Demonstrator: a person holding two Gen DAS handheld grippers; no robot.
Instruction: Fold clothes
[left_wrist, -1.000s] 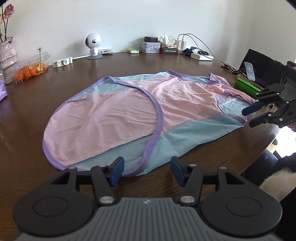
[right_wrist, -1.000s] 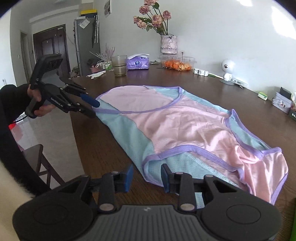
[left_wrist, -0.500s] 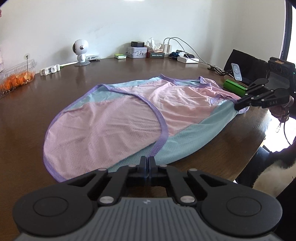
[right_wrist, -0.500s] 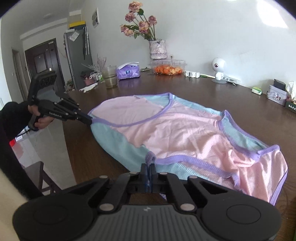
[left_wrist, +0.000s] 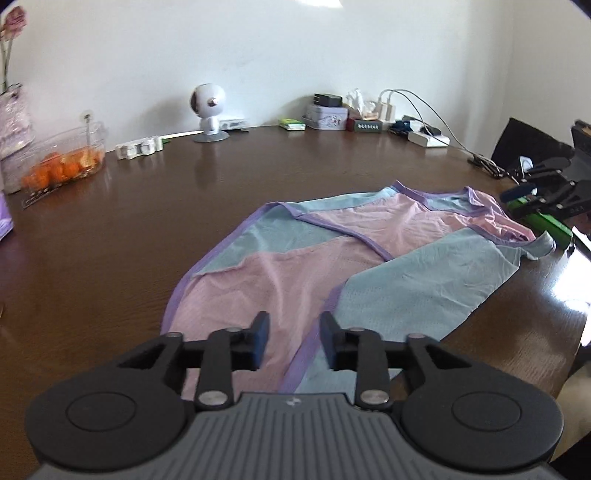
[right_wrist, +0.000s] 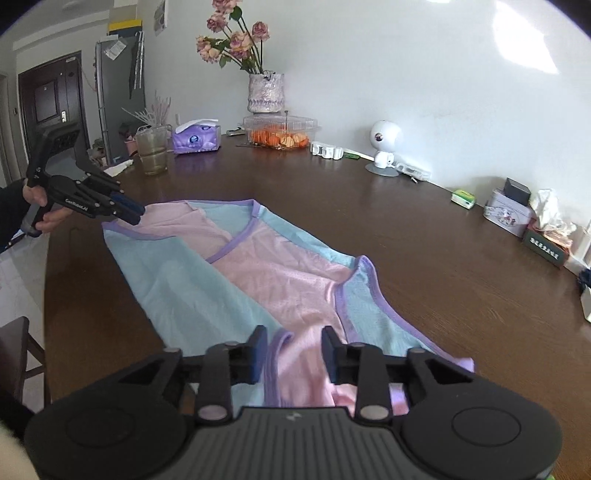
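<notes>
Clothing (left_wrist: 369, 266) stretches from lower centre to the right edge of the left view, each end under one gripper (left_wrist: 293, 341) (right_wrist: 293, 349), both open, holding nothing.

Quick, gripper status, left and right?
Left gripper: open, holding nothing, over the garment.
Right gripper: open, holding nothing, over the garment's other end.

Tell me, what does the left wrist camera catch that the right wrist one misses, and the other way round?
Only the left wrist view shows the chargers and a green box. Only the right wrist view shows the tissues, glass, fridge and door. Both show the garment on the table, the oranges, the round white camera, and both open grippers: left, right.
</notes>
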